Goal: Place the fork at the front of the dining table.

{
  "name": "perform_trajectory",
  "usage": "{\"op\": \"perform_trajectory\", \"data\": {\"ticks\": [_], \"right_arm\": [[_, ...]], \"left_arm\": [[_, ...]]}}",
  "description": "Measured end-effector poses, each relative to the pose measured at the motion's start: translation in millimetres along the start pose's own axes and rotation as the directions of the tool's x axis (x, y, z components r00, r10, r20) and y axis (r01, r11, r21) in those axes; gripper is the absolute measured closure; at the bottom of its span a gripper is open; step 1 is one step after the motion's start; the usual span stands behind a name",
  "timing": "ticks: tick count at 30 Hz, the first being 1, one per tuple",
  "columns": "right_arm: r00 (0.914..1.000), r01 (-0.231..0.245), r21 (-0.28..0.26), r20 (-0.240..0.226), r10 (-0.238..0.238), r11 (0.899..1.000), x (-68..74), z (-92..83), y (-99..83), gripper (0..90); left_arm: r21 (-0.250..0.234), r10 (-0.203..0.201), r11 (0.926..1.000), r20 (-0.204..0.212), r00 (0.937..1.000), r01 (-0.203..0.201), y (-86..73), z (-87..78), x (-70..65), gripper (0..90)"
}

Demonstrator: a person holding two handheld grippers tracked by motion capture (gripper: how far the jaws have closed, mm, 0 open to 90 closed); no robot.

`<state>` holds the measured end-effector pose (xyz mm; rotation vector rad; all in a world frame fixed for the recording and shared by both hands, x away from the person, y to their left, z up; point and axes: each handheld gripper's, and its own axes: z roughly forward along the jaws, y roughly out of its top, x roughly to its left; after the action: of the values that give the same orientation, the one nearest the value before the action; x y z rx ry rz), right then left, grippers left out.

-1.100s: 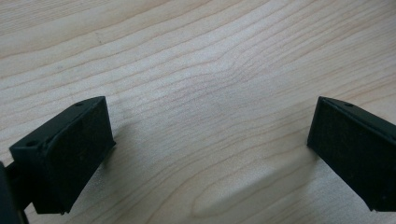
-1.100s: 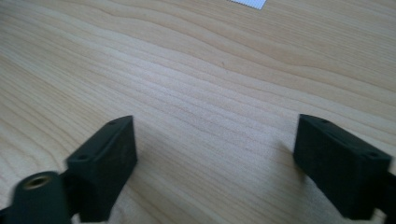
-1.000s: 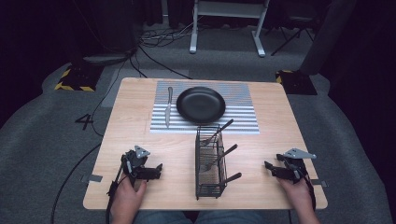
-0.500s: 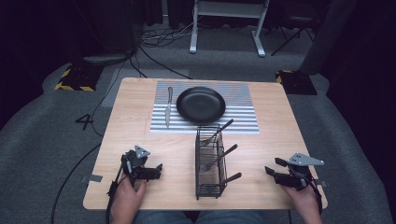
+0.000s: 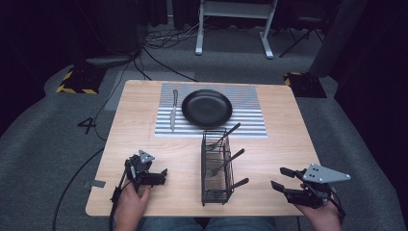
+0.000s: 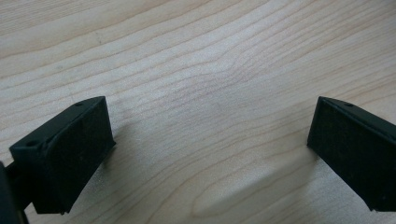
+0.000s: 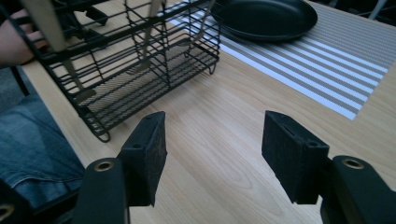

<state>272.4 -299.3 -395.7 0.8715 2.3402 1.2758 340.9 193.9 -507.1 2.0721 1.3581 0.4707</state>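
Observation:
A black wire caddy [image 5: 216, 166] stands at the middle of the wooden table [image 5: 279, 144], with three utensils [image 5: 230, 160] leaning in it. Beyond it a black plate [image 5: 207, 108] and a knife [image 5: 172, 109] lie on a striped placemat [image 5: 250, 120]. My left gripper [image 5: 162, 174] rests low at the near left, open, its jaws wide over bare wood [image 6: 210, 140]. My right gripper [image 5: 281, 178] hovers at the near right edge, open and holding nothing. In the right gripper view the gripper [image 7: 212, 135] points past the caddy [image 7: 130, 60] toward the plate [image 7: 266, 18].
Cables [image 5: 159, 53] and a white stand's legs [image 5: 231, 29] lie on the grey floor behind the table. A yellow-black striped block [image 5: 79, 79] sits at the far left. The person's jeans [image 7: 37, 140] show below the table's near edge.
My right gripper has drifted a little to the right and toward the table's near edge. The left gripper has stayed where it was.

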Motion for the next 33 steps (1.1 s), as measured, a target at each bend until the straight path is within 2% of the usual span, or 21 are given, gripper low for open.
{"op": "perform_trajectory", "data": {"ticks": [5, 7, 8, 10, 11, 13, 14, 17, 24, 33], "right_arm": [[0.9999, 0.004, 0.005, -0.016, -0.004, 1.0, 11.2, -3.5, 6.1, 40.8], [0.9996, -0.029, 0.02, 0.003, 0.029, 0.999, 15.0, -4.8, 7.5, 41.2], [0.9992, -0.039, 0.015, -0.002, 0.039, 0.999, 17.1, -5.7, 8.0, 41.2], [0.999, -0.04, 0.01, -0.021, 0.04, 0.999, 22.5, -5.8, 9.1, 41.3], [0.9989, -0.017, 0.011, -0.044, 0.018, 1.0, 28.5, -3.6, 10.6, 41.5], [0.9971, -0.005, 0.011, -0.076, 0.006, 1.0, 32.5, -0.2, 12.8, 42.2], [0.9971, -0.005, 0.011, -0.076, 0.006, 1.0, 32.5, -0.2, 12.8, 42.2], [0.9925, -0.002, 0.006, -0.122, 0.002, 1.0, 36.8, 4.6, 17.2, 42.9], [0.9809, 0.026, -0.01, -0.193, -0.027, 1.0, 45.8, 18.9, 29.7, 43.5], [0.9706, 0.034, -0.003, -0.238, -0.034, 0.999, 50.4, 33.4, 36.0, 46.7]], "left_arm": [[0.0, 0.0, 1.0, 0.0, 1.0, 0.0, 0.0, 0.0, -0.1, 0.2], [0.0, 0.0, 1.0, 0.0, 1.0, 0.0, 0.0, 0.0, -0.1, 0.2], [0.0, 0.0, 1.0, 0.0, 1.0, 0.0, 0.0, 0.0, -0.1, 0.2], [0.0, 0.0, 1.0, 0.0, 1.0, 0.0, 0.0, 0.0, 0.0, 0.2], [0.001, 0.002, 1.0, 0.0, 1.0, -0.002, 0.0, -0.1, 0.1, 0.2], [0.0, 0.0, 1.0, 0.0, 1.0, 0.0, 0.0, 0.0, 0.0, 0.2], [0.0, 0.0, 1.0, 0.0, 1.0, 0.0, 0.0, 0.0, 0.0, 0.2], [0.0, 0.0, 1.0, 0.0, 1.0, 0.0, 0.0, 0.0, 0.0, 0.2], [0.0, 0.0, 1.0, 0.0, 1.0, 0.0, 0.0, 0.0, 0.0, 0.2], [0.0, 0.0, 1.0, 0.0, 1.0, 0.0, 0.0, 0.0, 0.0, 0.2]]}}
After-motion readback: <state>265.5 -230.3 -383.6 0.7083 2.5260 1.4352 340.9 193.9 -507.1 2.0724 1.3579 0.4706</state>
